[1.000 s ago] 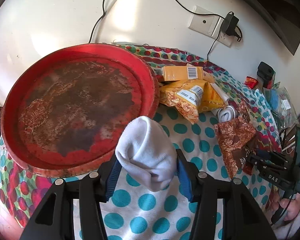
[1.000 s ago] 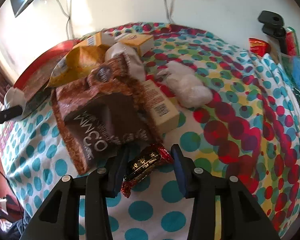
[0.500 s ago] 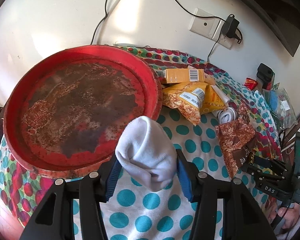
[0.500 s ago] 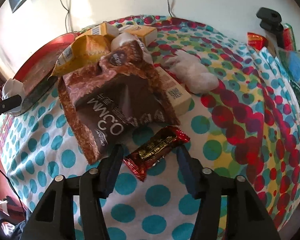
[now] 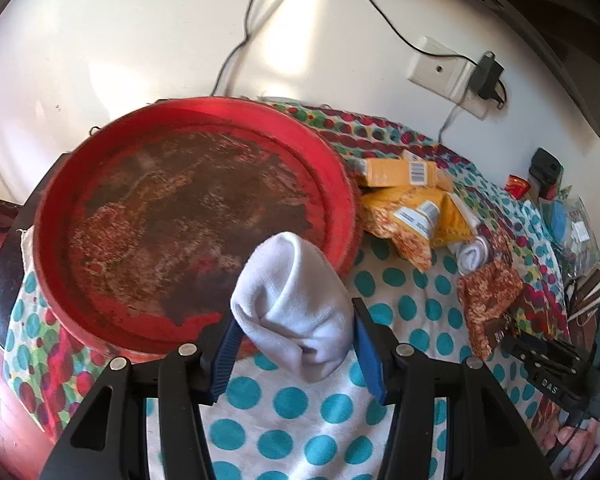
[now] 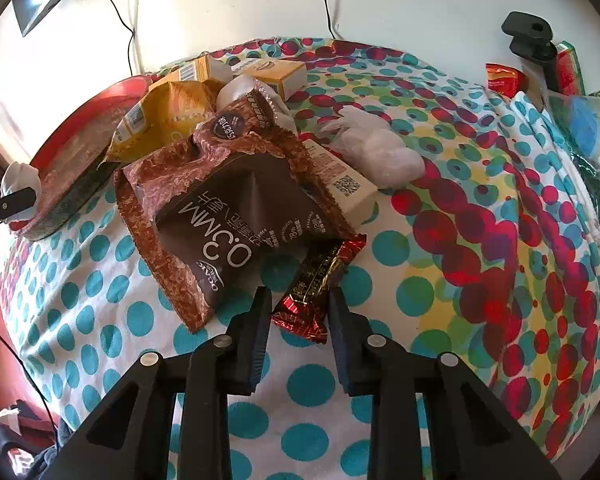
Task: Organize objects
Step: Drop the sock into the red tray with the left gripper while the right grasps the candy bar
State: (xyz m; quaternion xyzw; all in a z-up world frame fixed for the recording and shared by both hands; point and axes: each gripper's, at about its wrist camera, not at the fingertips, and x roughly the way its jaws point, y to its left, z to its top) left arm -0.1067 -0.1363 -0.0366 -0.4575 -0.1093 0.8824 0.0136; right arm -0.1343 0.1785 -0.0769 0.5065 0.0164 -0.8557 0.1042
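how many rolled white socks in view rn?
2. One sock is held between the left gripper fingers, near the red tray. A second sock lies in the snack pile. More may be hidden underneath.

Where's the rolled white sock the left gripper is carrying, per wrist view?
Left wrist: white sock at lower centre, clamped between the left gripper fingers, in front of the tray's near rim.
Right wrist: same sock small at the far left edge, behind a dark finger of that gripper, beside the tray.
Shared landmark: red round tray, upper left in the left view; far left in the right view.
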